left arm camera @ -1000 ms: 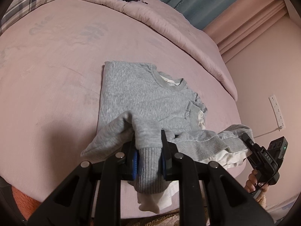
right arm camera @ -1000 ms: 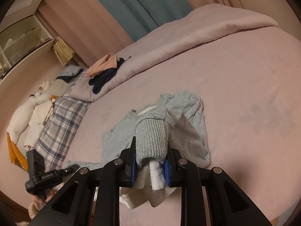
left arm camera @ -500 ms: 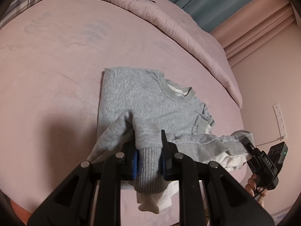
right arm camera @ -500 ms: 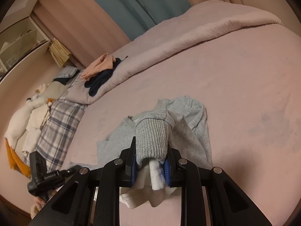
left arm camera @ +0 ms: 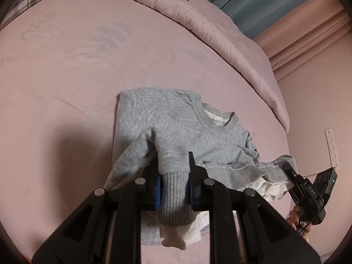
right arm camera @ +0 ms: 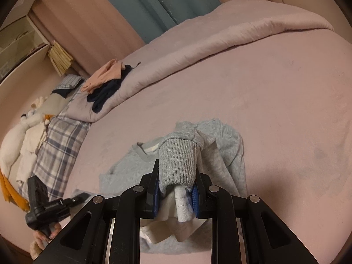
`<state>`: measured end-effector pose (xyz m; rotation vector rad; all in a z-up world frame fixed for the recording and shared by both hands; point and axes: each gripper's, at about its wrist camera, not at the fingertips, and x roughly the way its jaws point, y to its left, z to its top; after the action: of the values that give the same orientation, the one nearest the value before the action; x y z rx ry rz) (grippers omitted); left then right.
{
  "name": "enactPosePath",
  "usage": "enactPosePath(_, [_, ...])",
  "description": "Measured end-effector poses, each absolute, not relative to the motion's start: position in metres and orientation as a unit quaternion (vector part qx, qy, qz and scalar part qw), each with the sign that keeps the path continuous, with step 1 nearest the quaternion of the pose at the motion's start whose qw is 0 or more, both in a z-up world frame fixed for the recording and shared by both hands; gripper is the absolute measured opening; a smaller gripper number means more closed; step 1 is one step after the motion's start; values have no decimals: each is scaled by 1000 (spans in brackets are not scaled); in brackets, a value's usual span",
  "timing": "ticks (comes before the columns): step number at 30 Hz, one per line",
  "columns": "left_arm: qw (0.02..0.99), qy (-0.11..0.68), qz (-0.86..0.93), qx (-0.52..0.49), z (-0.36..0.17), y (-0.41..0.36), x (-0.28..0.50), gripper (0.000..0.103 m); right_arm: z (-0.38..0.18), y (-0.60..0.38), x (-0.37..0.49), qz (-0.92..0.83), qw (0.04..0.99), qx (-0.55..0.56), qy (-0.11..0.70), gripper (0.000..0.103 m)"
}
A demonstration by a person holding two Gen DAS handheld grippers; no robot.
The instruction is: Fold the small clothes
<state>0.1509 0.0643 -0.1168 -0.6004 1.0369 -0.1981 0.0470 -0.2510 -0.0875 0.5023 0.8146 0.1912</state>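
Note:
A small grey sweatshirt (left arm camera: 167,118) with a white lining lies on the pink bed, collar toward the far right; it also shows in the right wrist view (right arm camera: 129,167). My left gripper (left arm camera: 173,171) is shut on the ribbed bottom hem at its left corner and holds it lifted over the body. My right gripper (right arm camera: 177,173) is shut on the ribbed hem at the other corner, with white lining hanging out below. The right gripper also shows in the left wrist view (left arm camera: 288,169), and the left gripper in the right wrist view (right arm camera: 83,197).
A rumpled pink duvet (left arm camera: 211,22) runs along the far side of the bed, with dark and peach clothes (right arm camera: 107,81) piled on it. A plaid pillow (right arm camera: 55,145) and stuffed toys (right arm camera: 19,136) lie at the head. A wall socket (left arm camera: 331,147) is beyond the bed's edge.
Both grippers have carried the lifted hem forward over the sweatshirt toward the collar. The cloth held between them has moved with them.

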Motion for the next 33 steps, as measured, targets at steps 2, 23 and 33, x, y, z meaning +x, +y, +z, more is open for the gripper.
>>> enactPosePath(2, [821,488,-92,-281,-118,65,155,18,-89,-251,52,89,882,242,394,24])
enactPosePath(23, [793,525,-63,-303,-154,75,199,18,-128,-255,92,45,855,252,452,24])
enactPosePath(33, [787,531,-50,-310,-162,79,205,21,-132,-256,94,34,851,258,457,24])
